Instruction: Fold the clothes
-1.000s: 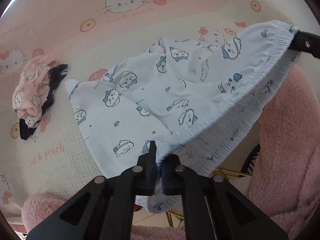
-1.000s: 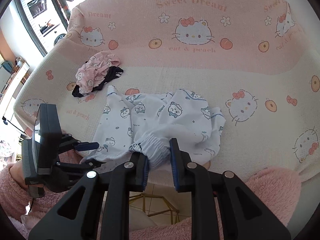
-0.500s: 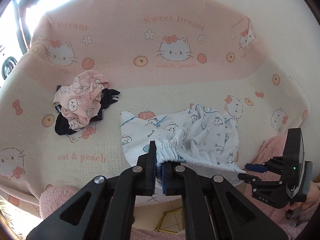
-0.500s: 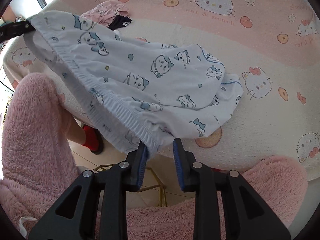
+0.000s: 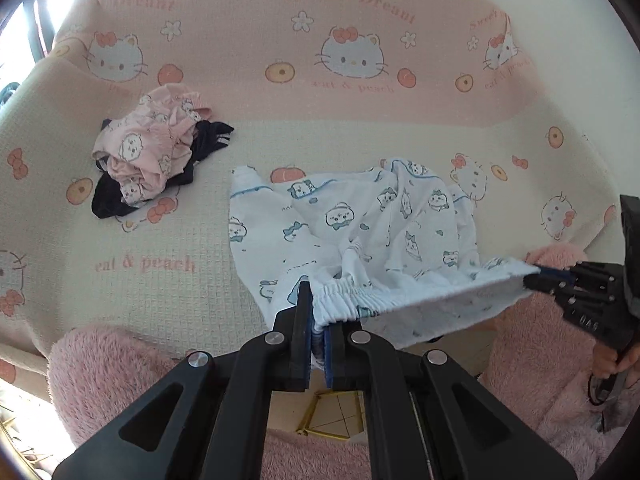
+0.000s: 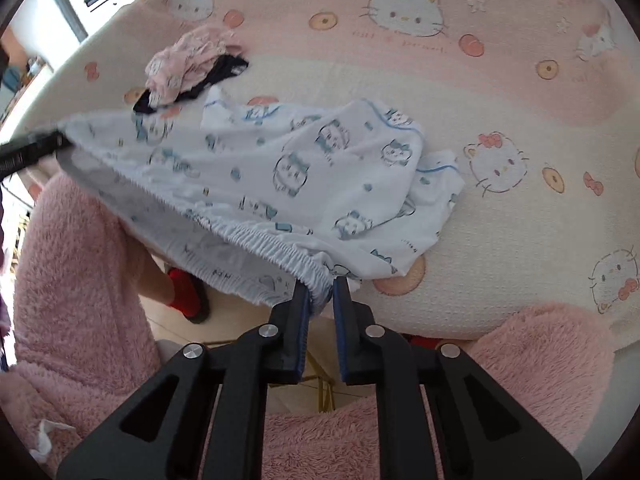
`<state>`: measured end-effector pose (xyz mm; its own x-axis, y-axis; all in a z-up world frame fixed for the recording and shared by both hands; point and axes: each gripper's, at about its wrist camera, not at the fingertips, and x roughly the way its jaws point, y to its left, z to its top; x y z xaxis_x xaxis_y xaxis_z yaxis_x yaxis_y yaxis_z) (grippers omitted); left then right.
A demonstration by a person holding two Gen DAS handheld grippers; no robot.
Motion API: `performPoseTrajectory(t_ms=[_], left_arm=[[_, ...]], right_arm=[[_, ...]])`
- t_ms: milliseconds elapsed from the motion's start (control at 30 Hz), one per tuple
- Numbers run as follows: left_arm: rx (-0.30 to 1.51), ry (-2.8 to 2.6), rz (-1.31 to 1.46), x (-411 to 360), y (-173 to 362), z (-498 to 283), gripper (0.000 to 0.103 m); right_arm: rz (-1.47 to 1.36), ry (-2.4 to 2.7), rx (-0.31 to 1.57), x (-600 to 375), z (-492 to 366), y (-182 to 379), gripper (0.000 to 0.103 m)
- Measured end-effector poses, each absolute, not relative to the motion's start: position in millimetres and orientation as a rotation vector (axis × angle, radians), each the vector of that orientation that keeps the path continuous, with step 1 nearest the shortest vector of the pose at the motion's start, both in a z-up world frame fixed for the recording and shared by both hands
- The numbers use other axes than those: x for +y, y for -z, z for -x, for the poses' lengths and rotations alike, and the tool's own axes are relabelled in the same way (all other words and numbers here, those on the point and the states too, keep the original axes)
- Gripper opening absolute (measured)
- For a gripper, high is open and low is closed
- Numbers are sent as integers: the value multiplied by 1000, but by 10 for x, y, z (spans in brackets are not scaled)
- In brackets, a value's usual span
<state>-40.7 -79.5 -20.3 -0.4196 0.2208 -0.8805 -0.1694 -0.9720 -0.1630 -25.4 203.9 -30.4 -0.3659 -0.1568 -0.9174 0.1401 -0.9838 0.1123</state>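
A pair of white shorts (image 5: 360, 224) printed with blue cartoon faces lies partly on the sofa, with the elastic waistband lifted off the front edge. My left gripper (image 5: 318, 320) is shut on one end of the waistband. My right gripper (image 6: 320, 294) is shut on the other end, and the white shorts (image 6: 288, 168) fan out ahead of it with the waistband stretched between the two. In the left wrist view the right gripper (image 5: 536, 278) shows at the right edge. In the right wrist view the left gripper (image 6: 60, 138) enters from the left.
A crumpled pink garment (image 5: 152, 148) lies on a dark one (image 5: 108, 200) at the back left of the cat-print sofa cover (image 5: 100, 264). Pink fluffy sleeves (image 6: 80, 280) flank both grippers. Below the sofa edge are floor tiles and a red-socked foot (image 6: 186, 294).
The waistband stays gripped at both ends. The left gripper has come lower and nearer the sofa's front edge, and the waistband now runs taut between the grippers.
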Motion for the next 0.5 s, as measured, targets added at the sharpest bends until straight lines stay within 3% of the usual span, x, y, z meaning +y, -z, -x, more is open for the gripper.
performPoseTrajectory(t_ms=[300,467,500], left_arm=[[-83,-2339,1569,-481,382,253,6],[-73,-2302,1570,-374,408,248,6],[-78,-2300,1567,-367,404,252,6]], right_arm=[[-1614,2451,-307,2277,138,129,11],[-1685,2434,-496,2429,110,389,13],[-1702,2433,-525,2449,109,427,17]])
